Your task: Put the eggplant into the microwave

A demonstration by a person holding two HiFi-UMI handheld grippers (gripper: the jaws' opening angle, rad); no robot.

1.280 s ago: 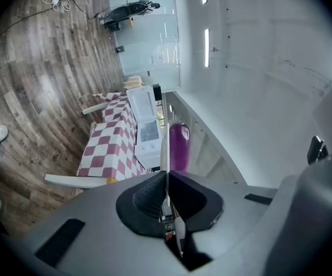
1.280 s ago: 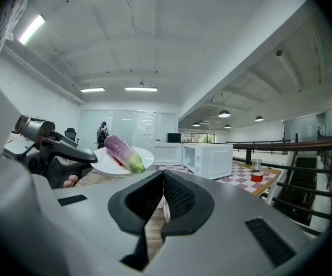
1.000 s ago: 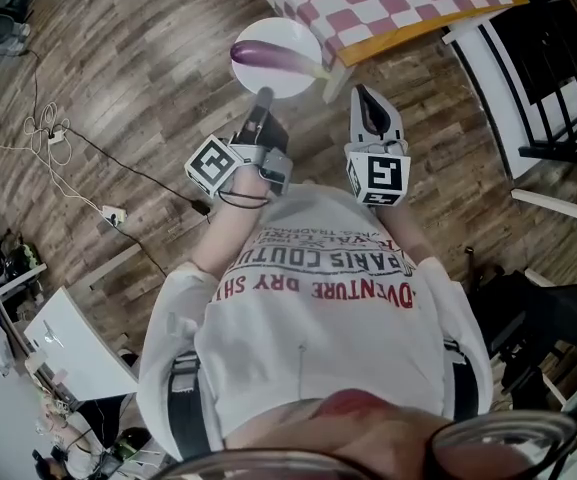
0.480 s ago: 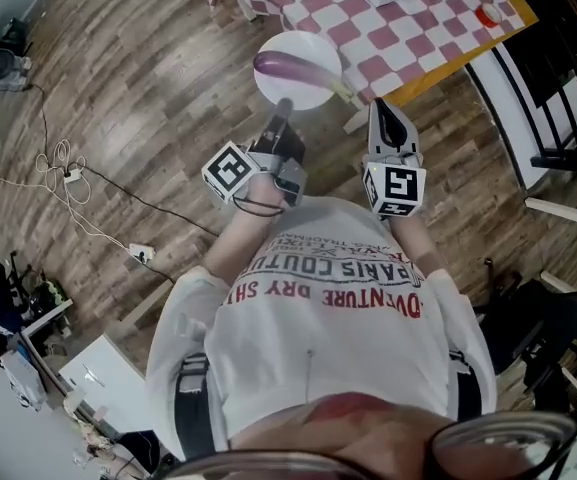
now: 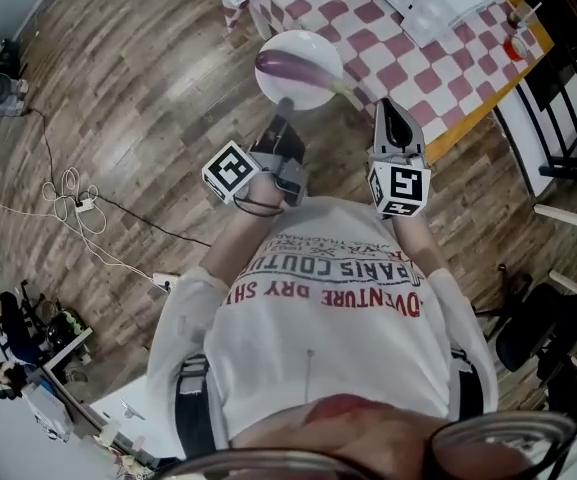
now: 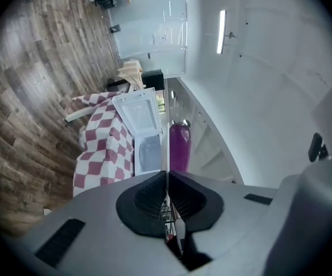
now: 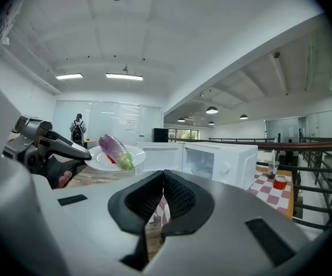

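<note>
While on plate, eggplant just beyond fingers of left gripper

**What we see around the work**

We see a wood-plank floor with pale cables looped across it. A white power strip lies at one cable's end. A table under a red-and-white checked cloth stands on this floor. On the cloth, near the table's edge, we find a red cup just beside a glass. A dark railing runs beyond the table. Far off, a person with a backpack stands before a pale wall, under strip lights.
</note>
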